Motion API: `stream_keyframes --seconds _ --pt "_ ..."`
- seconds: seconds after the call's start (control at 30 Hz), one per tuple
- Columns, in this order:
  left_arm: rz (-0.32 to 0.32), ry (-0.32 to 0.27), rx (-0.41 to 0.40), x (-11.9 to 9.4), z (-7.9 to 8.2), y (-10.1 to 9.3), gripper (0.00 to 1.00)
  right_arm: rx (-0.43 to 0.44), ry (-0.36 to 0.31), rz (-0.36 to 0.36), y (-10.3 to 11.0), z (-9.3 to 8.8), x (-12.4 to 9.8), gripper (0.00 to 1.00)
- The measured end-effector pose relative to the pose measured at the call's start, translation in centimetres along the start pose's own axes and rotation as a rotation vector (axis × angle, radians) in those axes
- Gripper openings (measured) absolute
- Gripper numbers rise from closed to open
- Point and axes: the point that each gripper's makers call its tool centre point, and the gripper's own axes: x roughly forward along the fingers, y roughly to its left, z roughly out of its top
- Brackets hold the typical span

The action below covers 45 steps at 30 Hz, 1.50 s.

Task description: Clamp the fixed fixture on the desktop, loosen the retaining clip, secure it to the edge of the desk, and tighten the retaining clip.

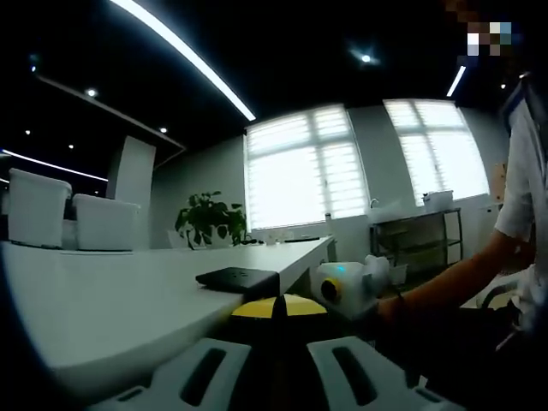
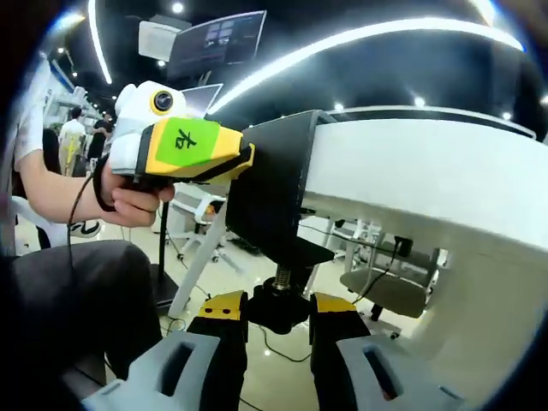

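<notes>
Right gripper view: looks up from below the table's edge; the right claw point(image 2: 278, 330) rises from the bottom with its 2 yellow-tipped fingers point(image 2: 221, 310) on either side of a black knob.
Right claw state: pinching the knob point(image 2: 278, 306) of the clamp's screw, one finger on each side, touching it.
Clamp point(image 2: 270, 193): a black C-shaped fixture hooked over the white table point(image 2: 428, 184) edge; its top plate sits above the tabletop, its back plate hangs down the side, and its lower arm reaches under the edge.
Screw point(image 2: 282, 276): a threaded stem rising from the knob through the lower arm (whether its tip touches the table's underside is hidden).
Left claw in this view: the yellow and white left gripper point(image 2: 229, 164), with a green label, held in a hand point(image 2: 137, 204), has its tip against the clamp's back plate.
Left gripper view: level with the tabletop; the left claw point(image 1: 276, 312) shows its 2 yellow tips together at the bottom centre, right by the clamp.
Left claw state: pressed nearly together; cannot tell whether anything is caught between the tips.
Clamp top point(image 1: 238, 279): a flat black plate lying on the white table point(image 1: 111, 295) at its near edge.
Other gripper: the white right gripper point(image 1: 347, 287), held by a forearm coming from the right, sits beside and below the table edge.
</notes>
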Motion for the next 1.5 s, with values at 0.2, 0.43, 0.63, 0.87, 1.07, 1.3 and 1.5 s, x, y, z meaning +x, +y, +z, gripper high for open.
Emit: stream_keyframes --seconds 0.2,0.43,0.63,0.87,1.07,1.3,1.5 --pt "0.001 0.001 -0.002 0.0 0.0 0.0 0.03 0.013 -0.018 -0.016 0.4 0.2 0.2 0.27" --pt "0.001 0.002 -0.005 -0.1 0.0 -0.1 0.03 0.075 0.024 -0.361 1.6 -1.4 -3.2 0.47" --pt "0.005 -0.001 -0.007 -0.2 0.1 0.0 0.03 0.170 0.047 -0.649 5.6 -2.5 -5.7 0.45" --pt "0.010 0.001 -0.014 -0.2 0.1 0.0 0.03 0.119 0.001 -0.791 4.9 0.2 -6.0 0.43" --pt "0.009 0.000 -0.012 -0.2 0.1 -0.1 0.03 0.128 -0.020 -0.839 2.3 0.9 -5.5 0.37" --pt "0.005 0.000 -0.001 -0.2 0.1 -0.1 0.03 0.074 -0.016 -0.857 -0.6 1.1 -2.7 0.36" --pt "0.005 -0.002 0.006 -0.2 0.1 -0.1 0.03 0.082 0.016 -0.857 -1.6 0.4 -1.8 0.28"
